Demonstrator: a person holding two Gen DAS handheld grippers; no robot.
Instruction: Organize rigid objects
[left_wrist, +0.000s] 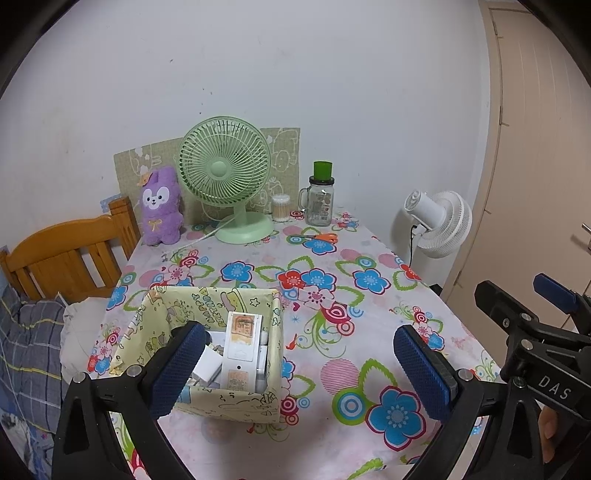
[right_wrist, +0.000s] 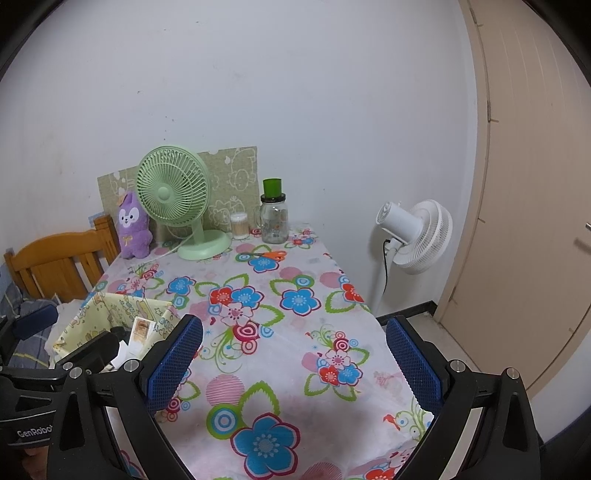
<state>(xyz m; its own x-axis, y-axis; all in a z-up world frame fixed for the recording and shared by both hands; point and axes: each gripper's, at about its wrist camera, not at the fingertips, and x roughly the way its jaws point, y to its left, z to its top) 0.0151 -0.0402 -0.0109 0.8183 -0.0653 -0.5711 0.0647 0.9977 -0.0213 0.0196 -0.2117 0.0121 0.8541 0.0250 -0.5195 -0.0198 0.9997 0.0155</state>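
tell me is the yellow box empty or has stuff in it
Has stuff: the yellow box holds white items, including a tall white device standing inside.

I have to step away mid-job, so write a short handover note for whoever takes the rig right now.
Left gripper: open, empty, hovering at the near left of the table, its left finger over the box.
Right gripper: open, empty, over bare floral tablecloth.
Yellow patterned box: near left of the table, already holding white boxes and a white charger-like block.
Still out: orange-handled scissors near the glass jar and cotton swab tub at the back.
Left to do: probably the scissors next.
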